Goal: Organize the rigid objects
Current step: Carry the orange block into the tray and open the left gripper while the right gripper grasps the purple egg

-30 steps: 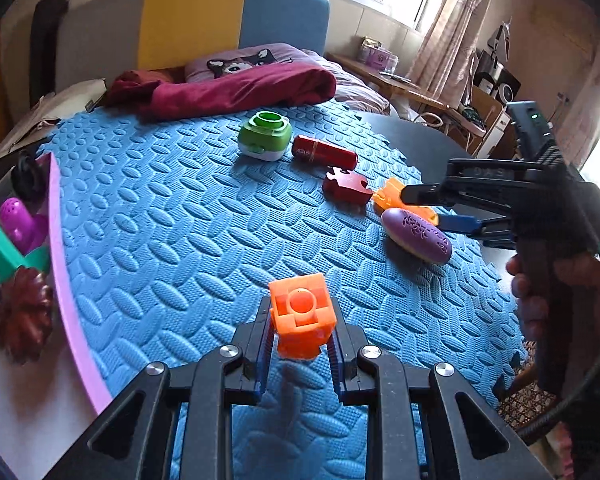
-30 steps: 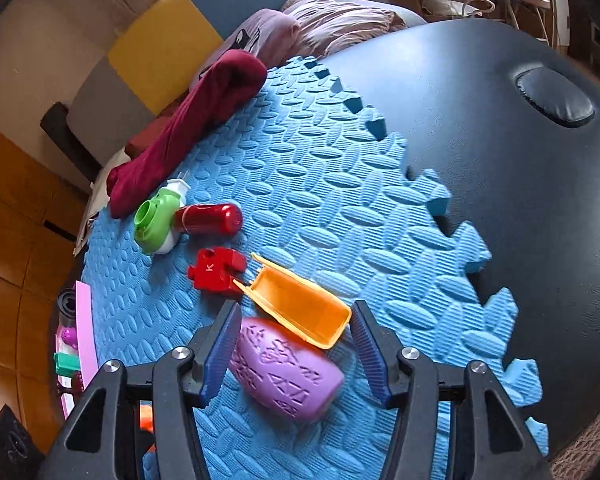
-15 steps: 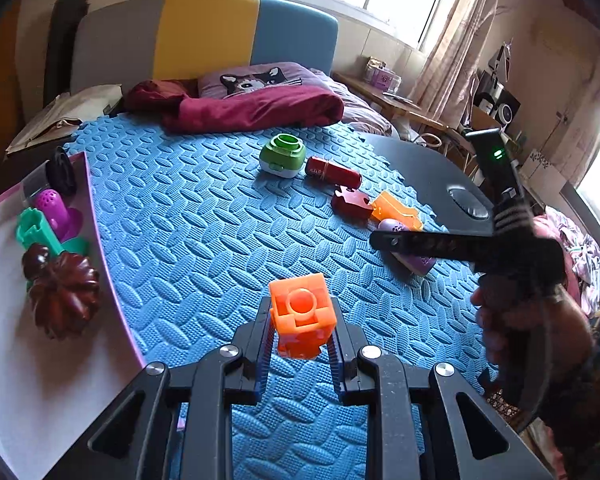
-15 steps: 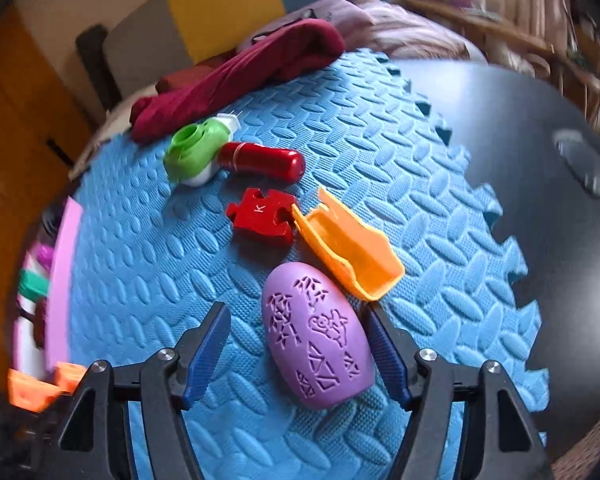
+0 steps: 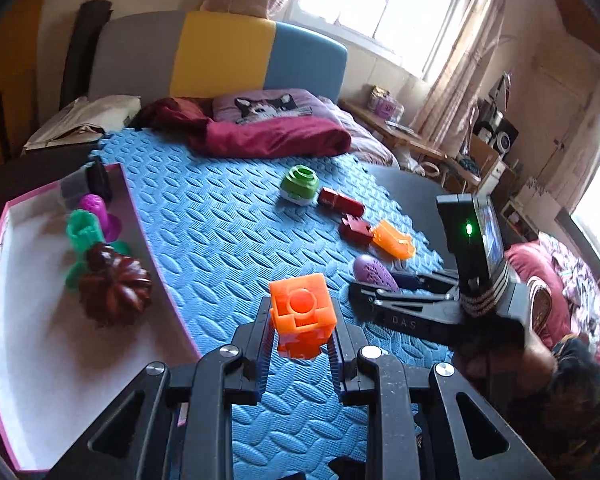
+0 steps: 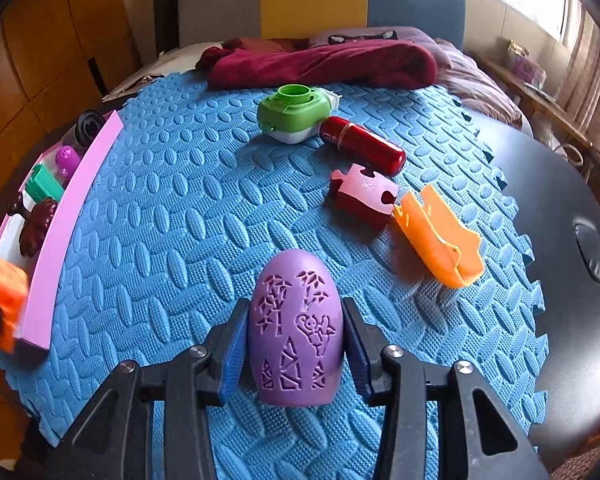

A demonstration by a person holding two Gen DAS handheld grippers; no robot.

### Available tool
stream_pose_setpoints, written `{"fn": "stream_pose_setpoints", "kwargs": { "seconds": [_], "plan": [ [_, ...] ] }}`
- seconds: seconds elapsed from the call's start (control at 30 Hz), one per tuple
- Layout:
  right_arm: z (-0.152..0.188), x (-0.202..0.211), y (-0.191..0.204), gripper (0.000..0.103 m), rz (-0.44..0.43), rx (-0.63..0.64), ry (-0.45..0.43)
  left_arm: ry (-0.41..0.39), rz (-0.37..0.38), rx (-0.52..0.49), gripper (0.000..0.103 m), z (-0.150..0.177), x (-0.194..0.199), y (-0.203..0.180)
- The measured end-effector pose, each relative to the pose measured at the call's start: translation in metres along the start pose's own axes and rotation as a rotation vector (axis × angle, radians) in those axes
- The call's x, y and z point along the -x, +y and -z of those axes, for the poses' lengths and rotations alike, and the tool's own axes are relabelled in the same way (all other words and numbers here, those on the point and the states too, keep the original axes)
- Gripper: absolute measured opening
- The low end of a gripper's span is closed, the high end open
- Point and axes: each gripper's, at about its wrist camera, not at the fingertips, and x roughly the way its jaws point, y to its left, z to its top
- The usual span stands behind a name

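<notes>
My left gripper (image 5: 300,340) is shut on an orange cube block (image 5: 303,314) and holds it above the blue foam mat (image 5: 220,232), just right of the pink-rimmed tray (image 5: 156,280). My right gripper (image 6: 296,344) has its jaws closed against a purple carved egg (image 6: 296,328) resting on the mat; it also shows in the left wrist view (image 5: 374,274). A red puzzle piece (image 6: 362,196), an orange scoop (image 6: 440,240), a red cylinder (image 6: 362,144) and a green-and-white round toy (image 6: 296,112) lie beyond it.
The tray holds a dark brown flower mould (image 5: 114,290), a green piece (image 5: 84,232), a purple piece (image 5: 96,208) and a black item (image 5: 98,178). A maroon blanket (image 6: 324,62) lies at the mat's far edge. A black tabletop (image 6: 560,200) lies to the right.
My left gripper has carried the orange cube left toward the tray. My right gripper has swung round the purple egg and closed its jaws on it.
</notes>
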Motion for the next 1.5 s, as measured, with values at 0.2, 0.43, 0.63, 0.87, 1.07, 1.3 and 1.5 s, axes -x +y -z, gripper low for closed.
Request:
{"fn": "stream_pose_setpoints", "kwargs": {
  "seconds": [0.2, 0.43, 0.63, 0.87, 1.07, 1.3, 1.5],
  "plan": [
    [0.007, 0.009, 0.008, 0.044, 0.028, 0.022, -0.048, -0.092, -0.06, 0.097, 0.025, -0.012, 0.035, 0.034],
    [0.01, 0.007, 0.007, 0.044, 0.034, 0.024, -0.068, -0.172, -0.247, 0.238, 0.025, -0.035, 0.061, 0.117],
    [0.011, 0.007, 0.007, 0.044, 0.032, 0.023, -0.071, -0.101, -0.35, 0.314, 0.025, -0.046, 0.028, 0.18],
    [0.011, 0.007, 0.007, 0.044, 0.031, 0.023, -0.08, -0.03, -0.412, 0.332, 0.025, -0.061, -0.02, 0.214],
    [0.011, 0.007, 0.007, 0.044, 0.029, 0.023, -0.082, -0.011, -0.458, 0.359, 0.025, -0.075, -0.046, 0.236],
    [0.011, 0.007, 0.007, 0.044, 0.028, 0.025, -0.082, 0.003, -0.512, 0.375, 0.063, -0.076, -0.055, 0.251],
    [0.009, 0.007, 0.006, 0.044, 0.026, 0.014, -0.086, -0.026, -0.528, 0.326, 0.063, -0.062, -0.027, 0.23]
  ]
}}
